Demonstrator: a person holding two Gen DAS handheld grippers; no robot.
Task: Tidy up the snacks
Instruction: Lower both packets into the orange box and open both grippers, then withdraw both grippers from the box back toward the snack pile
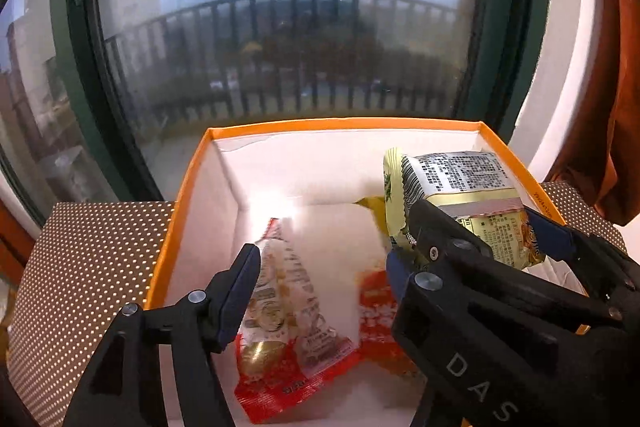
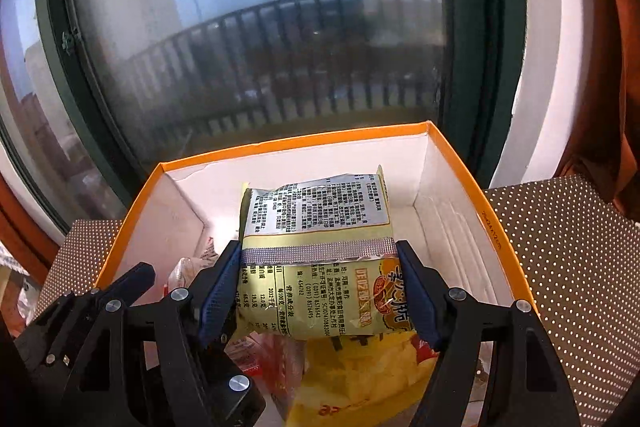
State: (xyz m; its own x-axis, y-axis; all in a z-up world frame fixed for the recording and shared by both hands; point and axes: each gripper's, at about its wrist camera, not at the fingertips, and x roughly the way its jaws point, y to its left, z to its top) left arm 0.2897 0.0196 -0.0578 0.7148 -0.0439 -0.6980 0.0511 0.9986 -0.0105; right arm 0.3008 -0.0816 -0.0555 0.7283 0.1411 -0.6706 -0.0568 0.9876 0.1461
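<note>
Snack packet (image 2: 316,251) clamped by right gripper (image 2: 320,287) over orange box (image 2: 496,239); left gripper (image 1: 316,291) open above red-white packet (image 1: 288,307) inside. Risk: early release, packet snagging right rim, tipping out.

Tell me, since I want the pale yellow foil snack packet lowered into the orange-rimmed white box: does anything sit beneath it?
Yes. The right gripper holds the pale yellow foil snack packet above the orange-rimmed white box, and a bright yellow snack bag lies on the floor directly below, beside red-and-white packets. The far end looks bare.
</note>
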